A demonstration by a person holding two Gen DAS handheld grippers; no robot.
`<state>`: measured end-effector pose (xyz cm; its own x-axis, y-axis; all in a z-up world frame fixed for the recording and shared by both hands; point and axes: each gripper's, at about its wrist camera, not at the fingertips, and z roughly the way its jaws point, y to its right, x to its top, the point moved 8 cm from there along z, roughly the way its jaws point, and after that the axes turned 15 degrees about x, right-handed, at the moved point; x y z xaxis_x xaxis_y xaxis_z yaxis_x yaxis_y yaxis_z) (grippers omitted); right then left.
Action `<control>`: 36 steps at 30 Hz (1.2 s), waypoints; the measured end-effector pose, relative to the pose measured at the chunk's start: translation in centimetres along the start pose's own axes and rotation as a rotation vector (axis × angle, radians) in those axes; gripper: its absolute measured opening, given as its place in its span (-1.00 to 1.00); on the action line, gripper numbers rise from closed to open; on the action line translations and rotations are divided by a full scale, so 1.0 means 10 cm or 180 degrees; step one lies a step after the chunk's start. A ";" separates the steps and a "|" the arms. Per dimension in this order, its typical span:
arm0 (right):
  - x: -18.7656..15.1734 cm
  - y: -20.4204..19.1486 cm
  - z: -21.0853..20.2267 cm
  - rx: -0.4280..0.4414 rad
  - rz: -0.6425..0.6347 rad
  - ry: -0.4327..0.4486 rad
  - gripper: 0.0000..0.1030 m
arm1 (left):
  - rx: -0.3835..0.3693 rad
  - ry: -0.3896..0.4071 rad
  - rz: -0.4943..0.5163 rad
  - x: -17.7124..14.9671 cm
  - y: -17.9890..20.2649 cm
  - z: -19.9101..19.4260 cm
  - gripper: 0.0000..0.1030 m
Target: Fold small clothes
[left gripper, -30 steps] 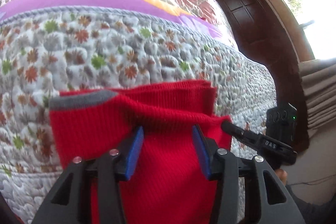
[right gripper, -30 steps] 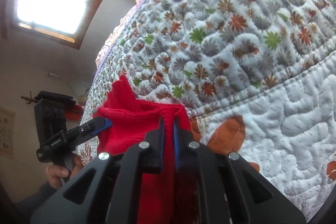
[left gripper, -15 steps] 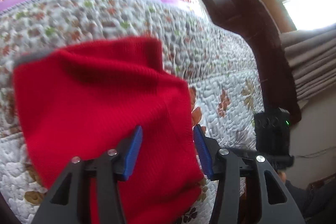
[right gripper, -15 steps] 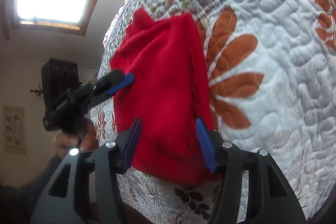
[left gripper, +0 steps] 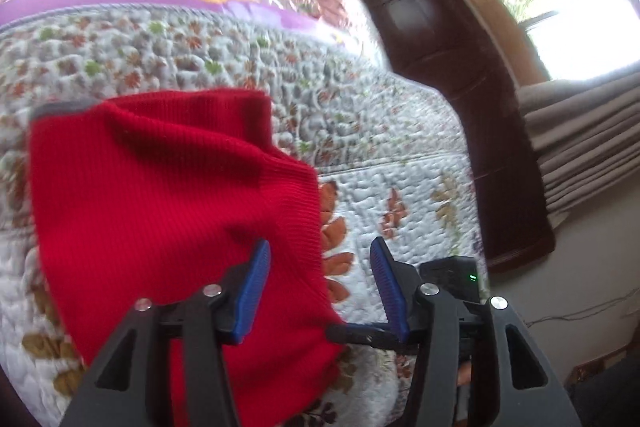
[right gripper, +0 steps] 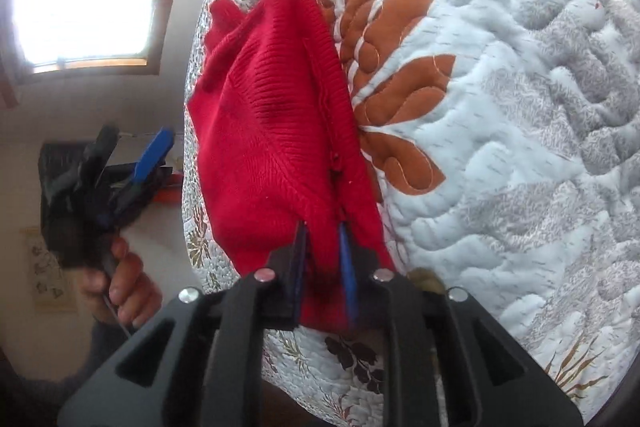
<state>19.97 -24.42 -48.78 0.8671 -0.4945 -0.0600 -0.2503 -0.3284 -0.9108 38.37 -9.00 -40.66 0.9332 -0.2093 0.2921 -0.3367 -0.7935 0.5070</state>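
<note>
My right gripper (right gripper: 322, 255) pinches the red knit garment's (right gripper: 276, 131) near end at the quilt's (right gripper: 500, 147) edge; its length runs away from me, and my left gripper (left gripper: 320, 283) stands open beside it.

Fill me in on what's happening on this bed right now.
A person is folding a small red knit garment on a floral quilted bedspread, with a handheld gripper in each hand. The right gripper is pinched on the garment's near edge. The left gripper is open, holding nothing, beside the garment's right edge.
</note>
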 end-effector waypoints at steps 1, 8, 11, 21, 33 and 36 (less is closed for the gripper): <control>-0.01 -0.03 -0.02 0.0039 0.0023 0.0019 -0.46 | -0.0008 0.0010 -0.0057 -0.10 -0.03 -0.09 0.07; -0.31 -0.06 -0.27 -0.0198 -0.0148 -0.0114 -0.09 | 0.0175 -0.0073 -0.0360 -0.74 -0.42 -0.39 0.07; -0.33 0.03 -0.12 -0.0362 -0.0194 -0.0251 -0.10 | 0.0263 -0.0138 -0.0499 -0.94 -0.59 -0.36 0.07; -0.34 0.31 -0.34 -0.0694 -0.0112 -0.0190 -0.92 | 0.0293 -0.0214 -0.0692 -1.15 -0.85 -0.32 0.07; -0.07 -0.40 0.26 -0.0355 -0.0777 -0.0497 -0.45 | 0.0382 -0.0259 -0.0971 -1.19 -1.38 -0.32 0.38; 0.06 -0.13 0.31 -0.0387 -0.0604 -0.0456 -0.79 | 0.0277 -0.0394 -0.0946 -1.21 -1.40 -0.20 0.41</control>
<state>22.12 -21.81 -48.88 0.9534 -0.2988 0.0422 -0.1198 -0.5029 -0.8560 31.53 5.80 -49.71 0.9990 -0.0250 0.0384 -0.0405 -0.8749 0.4826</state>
